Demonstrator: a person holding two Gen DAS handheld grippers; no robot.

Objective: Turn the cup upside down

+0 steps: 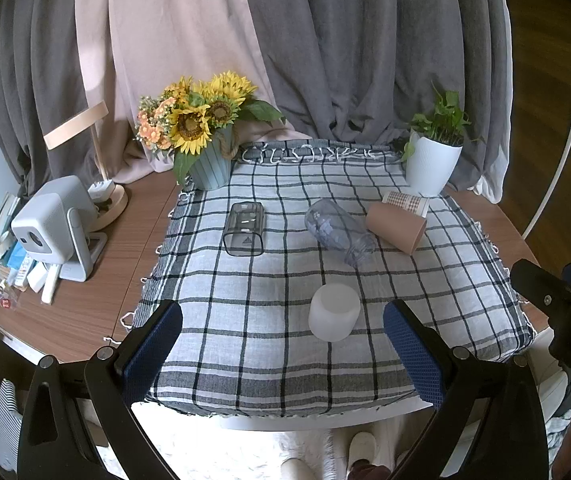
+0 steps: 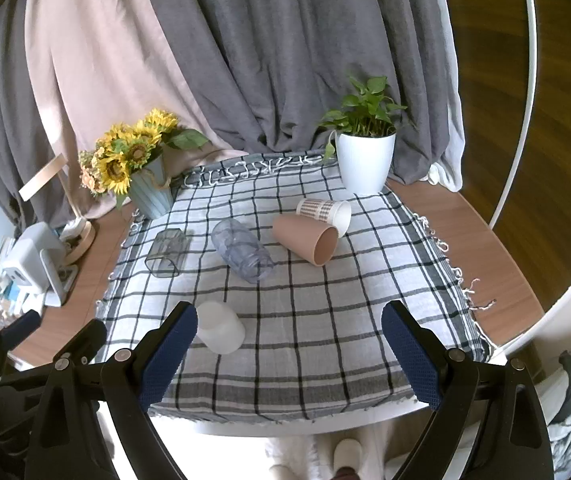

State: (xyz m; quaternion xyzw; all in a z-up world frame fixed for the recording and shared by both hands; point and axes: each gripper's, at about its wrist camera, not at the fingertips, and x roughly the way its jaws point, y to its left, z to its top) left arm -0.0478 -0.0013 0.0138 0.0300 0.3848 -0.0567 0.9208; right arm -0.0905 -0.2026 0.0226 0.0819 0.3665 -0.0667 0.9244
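A white frosted cup (image 1: pixel 333 311) stands upside down on the checked cloth (image 1: pixel 269 352), near its front; it also shows in the right wrist view (image 2: pixel 220 327). Further back lie a dark clear square cup (image 1: pixel 244 229), a clear bluish cup (image 1: pixel 337 231), a tan cup (image 1: pixel 396 228) and a patterned paper cup (image 1: pixel 405 202), all on their sides. My left gripper (image 1: pixel 283 344) is open and empty, just in front of the white cup. My right gripper (image 2: pixel 289 344) is open and empty, to the right of the white cup.
A sunflower pot (image 1: pixel 209 168) stands at the cloth's back left and a white plant pot (image 1: pixel 431 166) at the back right. A projector (image 1: pixel 51 228), a lamp base (image 1: pixel 111 202) and clutter sit on the wooden table at left. Curtains hang behind.
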